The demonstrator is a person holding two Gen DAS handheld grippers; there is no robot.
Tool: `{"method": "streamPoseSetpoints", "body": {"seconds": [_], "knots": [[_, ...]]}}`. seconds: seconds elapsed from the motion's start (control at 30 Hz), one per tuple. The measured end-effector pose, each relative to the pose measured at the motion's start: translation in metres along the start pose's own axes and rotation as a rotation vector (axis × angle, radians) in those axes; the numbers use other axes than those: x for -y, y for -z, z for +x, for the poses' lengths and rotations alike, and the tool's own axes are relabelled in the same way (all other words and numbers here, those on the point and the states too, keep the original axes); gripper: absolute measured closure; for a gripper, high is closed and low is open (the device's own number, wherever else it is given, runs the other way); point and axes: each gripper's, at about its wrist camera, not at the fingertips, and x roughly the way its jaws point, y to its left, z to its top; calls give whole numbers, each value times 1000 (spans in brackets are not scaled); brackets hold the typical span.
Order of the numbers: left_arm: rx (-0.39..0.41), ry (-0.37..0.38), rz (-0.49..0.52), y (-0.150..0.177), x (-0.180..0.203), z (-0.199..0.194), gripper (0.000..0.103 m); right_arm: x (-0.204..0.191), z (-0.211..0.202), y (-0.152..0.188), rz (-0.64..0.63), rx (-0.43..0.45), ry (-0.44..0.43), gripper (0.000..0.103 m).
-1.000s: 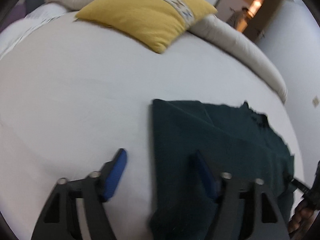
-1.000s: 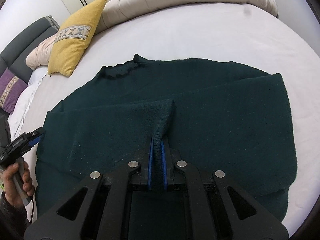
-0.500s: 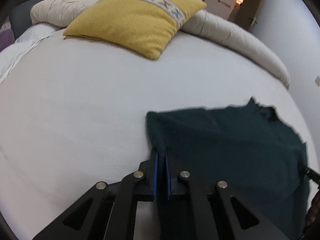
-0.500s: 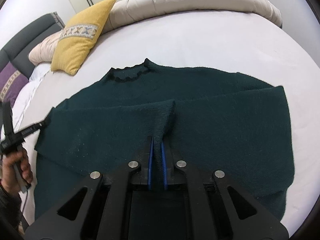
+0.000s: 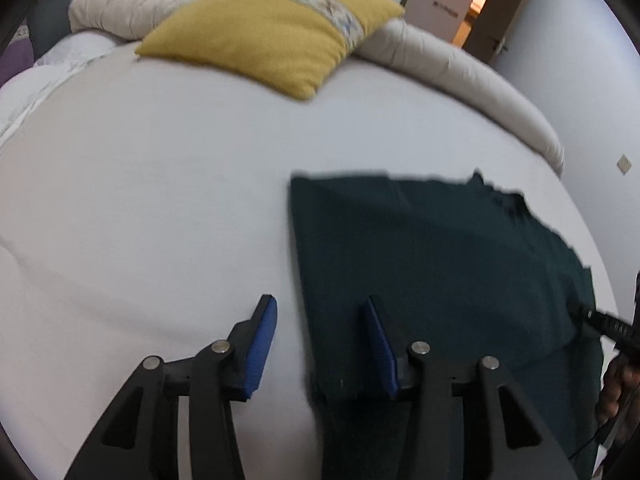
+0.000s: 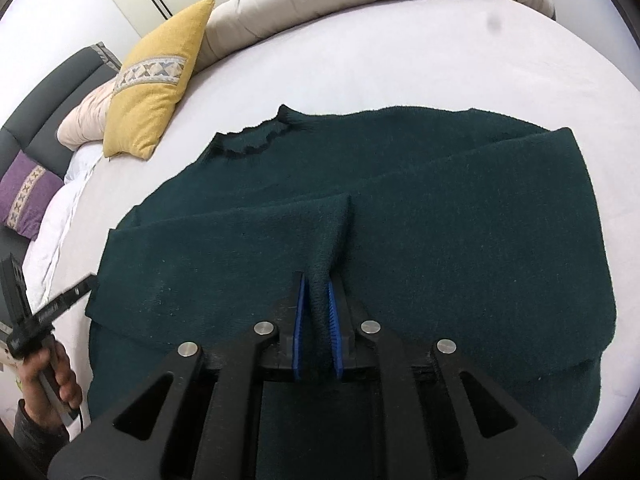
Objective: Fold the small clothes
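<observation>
A dark green sweater [image 6: 440, 240] lies spread on the white bed [image 5: 160, 200], collar toward the pillows, with its sides folded in. My left gripper [image 5: 320, 308] is open and its jaws are opening. They straddle the sweater's left edge [image 5: 316, 320], and the pads do not press on it. In the right wrist view the left gripper [image 6: 52, 308] shows at the sweater's left corner, held by a hand [image 6: 48, 380]. My right gripper [image 6: 316, 280] pinches a raised ridge of the sweater near its middle front, and its jaws are just starting to open.
A yellow pillow [image 5: 272, 40] and a long beige bolster [image 5: 460, 72] lie along the far side of the bed. A purple pillow [image 6: 24, 196] sits by the dark headboard [image 6: 48, 120] on the left. An open doorway [image 5: 480, 0] is behind.
The left gripper was open a second ago, shut on the sweater's left edge half a second ago, and now stands open again over that edge. The right gripper has kept its pinch on the ridge.
</observation>
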Motion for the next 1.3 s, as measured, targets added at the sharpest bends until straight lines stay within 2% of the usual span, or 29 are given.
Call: {"method": "streamPoseSetpoints", "body": {"seconds": [0.07,0.1,0.17,0.27,0.43,0.53,0.63,0.83,0.9,1.03,1.1,1.2,1.23,1.27,1.3], "knots": [[17,-3,-3,4,-2,1,61,-1,5,1,-27,-21,28,92],[17,-1,-7,5,-4,1,71,-2,5,1,-37,-22,39,95],[8,5,-3,5,-4,1,84,1,5,-2,-33,-23,46,96],[14,-15,30,7,1,-1,88,4,1,-6,-7,-16,50,98],[36,-41,59,13,4,3,88,0,6,-2,-31,-5,86,98],[37,-56,83,15,7,2,89,10,7,-3,13,-1,55,98],[35,-53,70,15,6,2,89,2,4,-2,-36,8,94,98],[34,-53,64,15,7,-1,89,12,11,-4,-27,-20,39,98],[43,-54,42,14,9,-11,89,10,4,-4,-36,-18,40,94],[143,-65,76,13,27,-42,86,10,-27,-4,-23,59,102,90],[163,-64,116,9,42,-45,79,1,-41,-6,-28,114,58,89],[126,-74,128,7,48,-26,78,-19,-38,-7,-78,103,6,89],[94,-86,127,8,46,-15,78,-25,-32,-5,-98,88,-5,89],[15,-95,122,12,42,6,78,-28,-22,-1,-112,58,-5,88],[13,-72,106,16,36,12,77,-27,-10,4,-112,17,8,85]]}}
